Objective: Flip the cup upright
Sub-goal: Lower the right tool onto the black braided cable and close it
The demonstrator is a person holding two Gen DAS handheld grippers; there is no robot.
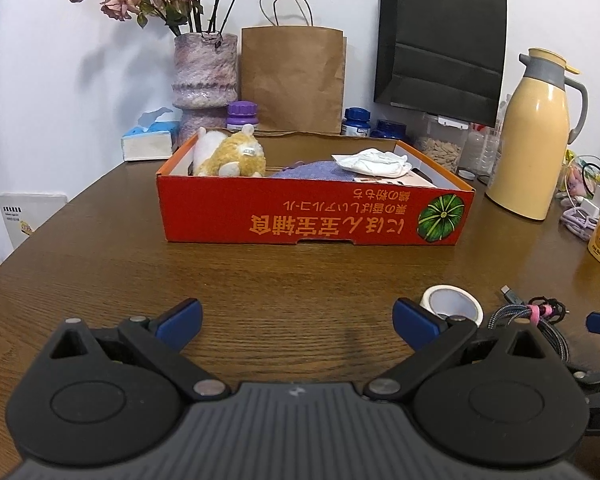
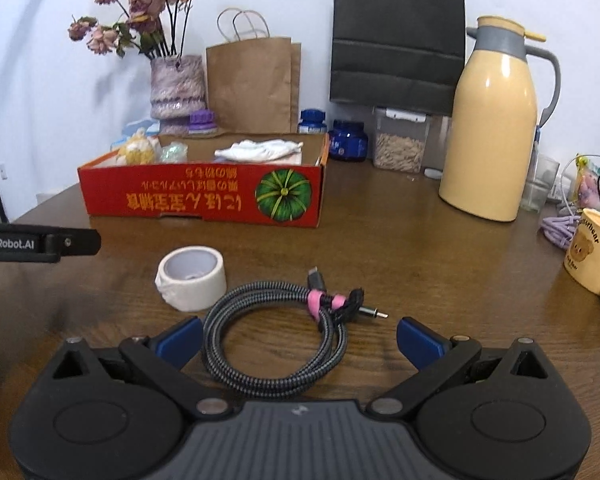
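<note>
Both tools, left [image 1: 297, 322] and right [image 2: 299, 339], are held wide open with nothing gripped, low over the wooden surface [image 2: 400, 248]. The yellow bear cup [image 2: 594, 254] is seen far right, near the thermos [image 2: 494, 128].

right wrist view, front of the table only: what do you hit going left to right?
Left gripper's arm → white tape roll → coiled braided cable → yellow bear cup at the right edge.
</note>
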